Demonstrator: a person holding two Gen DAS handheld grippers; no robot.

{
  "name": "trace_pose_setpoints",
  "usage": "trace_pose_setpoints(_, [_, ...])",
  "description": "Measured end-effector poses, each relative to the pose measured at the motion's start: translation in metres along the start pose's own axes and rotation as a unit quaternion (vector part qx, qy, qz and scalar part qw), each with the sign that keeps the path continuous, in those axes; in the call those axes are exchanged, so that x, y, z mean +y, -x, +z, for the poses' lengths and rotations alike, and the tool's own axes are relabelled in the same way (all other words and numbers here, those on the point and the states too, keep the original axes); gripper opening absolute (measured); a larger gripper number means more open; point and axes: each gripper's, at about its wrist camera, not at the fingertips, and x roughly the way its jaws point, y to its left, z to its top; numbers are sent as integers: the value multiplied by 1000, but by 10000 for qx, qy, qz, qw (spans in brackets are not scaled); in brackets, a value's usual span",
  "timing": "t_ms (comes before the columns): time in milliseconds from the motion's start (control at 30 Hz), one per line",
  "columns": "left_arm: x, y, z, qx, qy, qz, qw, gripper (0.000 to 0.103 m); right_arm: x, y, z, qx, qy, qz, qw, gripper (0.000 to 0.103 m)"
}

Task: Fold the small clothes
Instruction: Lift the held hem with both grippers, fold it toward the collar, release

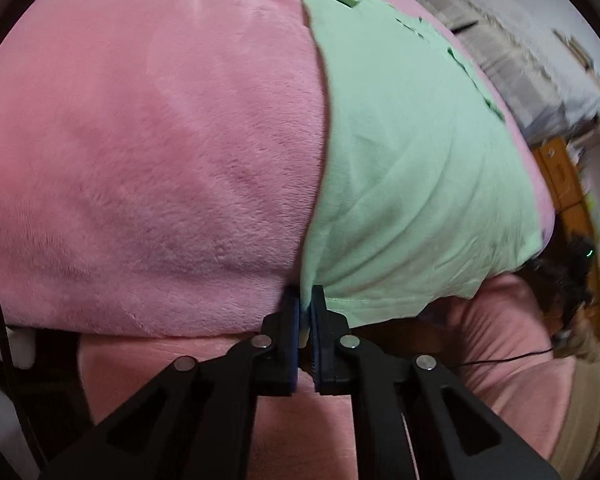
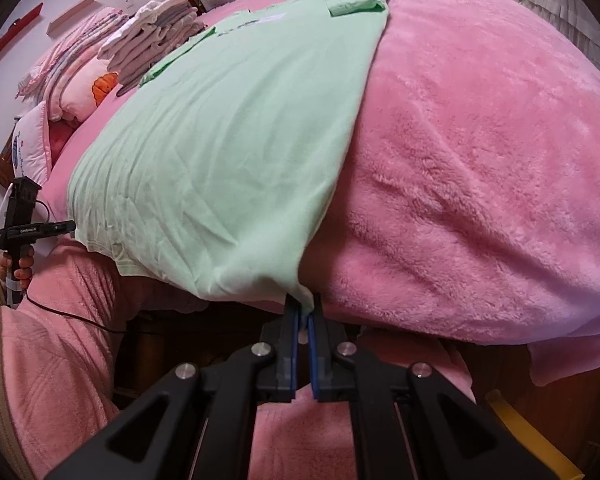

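Bedroom setting; bed covered by a pink plush blanket (image 2: 480,168), with wood furniture and a pale wall behind.

- Mint-green T-shirt (image 2: 228,152) is spread flat along the bed, hem at the near edge, collar end toward the far side. Sleeves appear already turned in over the body, judged from the folded flaps near the top; uncertain.
- Left tool (image 1: 306,304) is pinched shut on one hem corner at the near bed edge.
- Right tool (image 2: 305,312) is clamped narrow on the other hem corner, which hangs just over the edge.
- In the right wrist view the left tool's handle is seen at the near left, held by a hand (image 2: 20,266).
- Stack of folded clothes (image 2: 156,28) is seen at the far left of the bed, beside pillows (image 2: 76,88); taken as finished items.

Progress, as judged: shirt laid out and both hem corners gripped; the lengthwise fold toward the collar is not yet made.

Room: open blanket lies right of the shirt and beyond the collar. Left side is crowded by the stack and pillows. Near edge drops off directly below both tools.
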Motion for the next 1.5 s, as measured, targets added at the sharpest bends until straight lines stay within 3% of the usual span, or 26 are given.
trace_pose_setpoints(133, [-13, 4, 0, 11, -308, 377, 9988, 1, 4, 3, 1, -25, 90, 51, 9999, 4])
trace_pose_setpoints(267, [-20, 19, 0, -28, -346, 319, 9989, 1, 17, 20, -3, -126, 308, 282, 9990, 3])
trace_pose_setpoints(433, [-26, 49, -2, -164, -356, -14, 9992, 1, 30, 44, -7, -229, 559, 568, 9966, 3])
trace_pose_setpoints(567, [-31, 81, 1, -633, -140, -564, 9963, 1, 33, 70, -3, -541, 471, 1028, 9921, 3])
trace_pose_setpoints(767, [-32, 123, 27, -1568, 508, -1491, 9750, 1, 30, 117, 23, -1445, 316, 1563, 9766, 3])
trace_pose_setpoints(933, [-47, 151, 72, -2339, 807, -1758, 9528, 1, 22, 141, 70, -2121, 195, 1619, 9635, 3])
trace_pose_setpoints(1100, [-60, 163, 141, -2779, 986, -1345, 9460, 2, 10, 152, 130, -2537, 42, 1372, 9575, 3])
trace_pose_setpoints(1267, [-56, 148, 229, -2880, 1459, -792, 9431, 2, -27, 150, 199, -2918, -571, 1166, 9476, 3])
trace_pose_setpoints(1400, [-63, 111, 302, -2745, 1492, -389, 9492, 2, -54, 130, 256, -2962, -984, 1083, 9438, 3])
trace_pose_setpoints(1500, [-63, 81, 339, -2592, 1491, -117, 9542, 2, -70, 105, 294, -2887, -1253, 964, 9443, 3])
